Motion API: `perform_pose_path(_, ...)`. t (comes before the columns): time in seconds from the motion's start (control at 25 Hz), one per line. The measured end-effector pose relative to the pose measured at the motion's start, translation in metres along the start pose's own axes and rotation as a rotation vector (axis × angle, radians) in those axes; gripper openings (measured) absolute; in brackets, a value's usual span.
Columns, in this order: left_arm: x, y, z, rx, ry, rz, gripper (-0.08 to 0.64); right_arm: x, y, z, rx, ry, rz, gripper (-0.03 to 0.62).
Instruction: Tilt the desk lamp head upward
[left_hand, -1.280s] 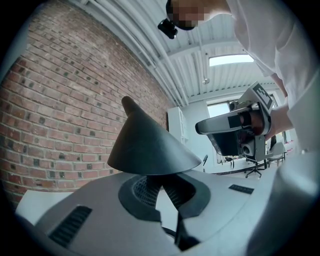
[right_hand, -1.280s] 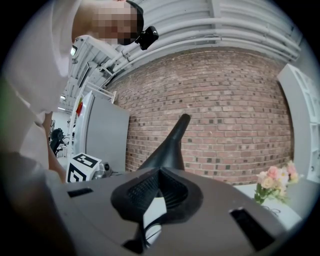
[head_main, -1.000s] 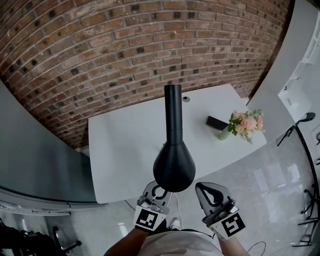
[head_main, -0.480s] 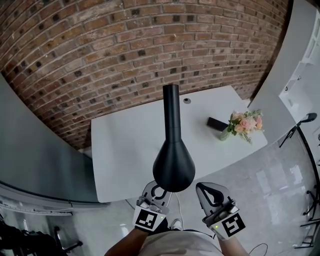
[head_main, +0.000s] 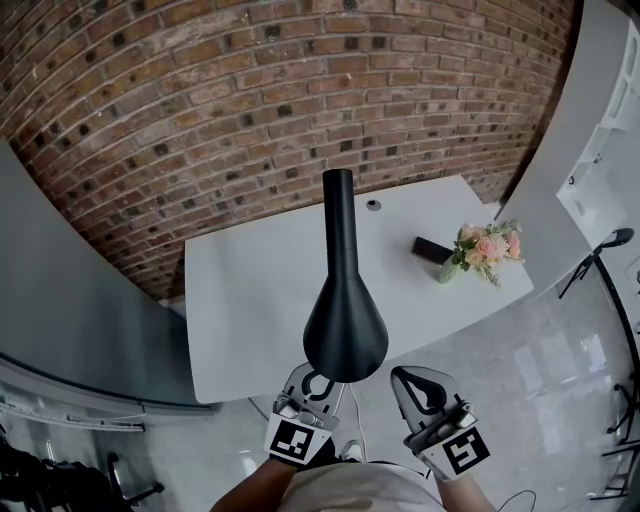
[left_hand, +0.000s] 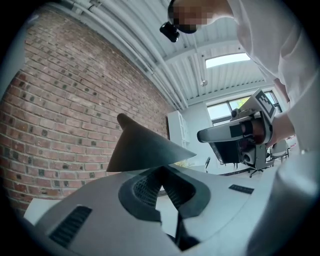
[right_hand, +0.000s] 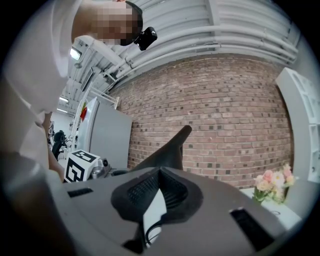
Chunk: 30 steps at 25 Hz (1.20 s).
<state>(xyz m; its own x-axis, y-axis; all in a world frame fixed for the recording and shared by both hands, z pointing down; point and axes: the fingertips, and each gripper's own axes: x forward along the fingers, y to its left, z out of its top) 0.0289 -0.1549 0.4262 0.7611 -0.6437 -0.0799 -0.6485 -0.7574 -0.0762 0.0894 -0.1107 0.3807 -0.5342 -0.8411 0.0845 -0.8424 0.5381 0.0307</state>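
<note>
- One black lamp (head_main: 343, 300) hangs over the white desk (head_main: 250, 300). Its long axis runs away from the person toward the brick wall (head_main: 200, 100), with the wide head nearest the person and the narrow neck at the far end.
- Two grippers sit below the head. The left gripper (head_main: 315, 385) has its jaws together, tips at the head's lower rim (contact unclear).
- The right gripper (head_main: 415, 378) is just beside it, jaws also together on nothing, apart from the lamp.
- One bunch of flowers (head_main: 485, 248) stands beside one flat black thing (head_main: 433, 249).
</note>
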Motion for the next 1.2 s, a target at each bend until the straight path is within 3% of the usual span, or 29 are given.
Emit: perform_pose_path(1.2, -0.008, 0.002, 0.026, 0.015, -0.034, 0.016, 0.008, -0.003, 0.011, 0.005, 0.004, -0.028, 0.016, 0.014)
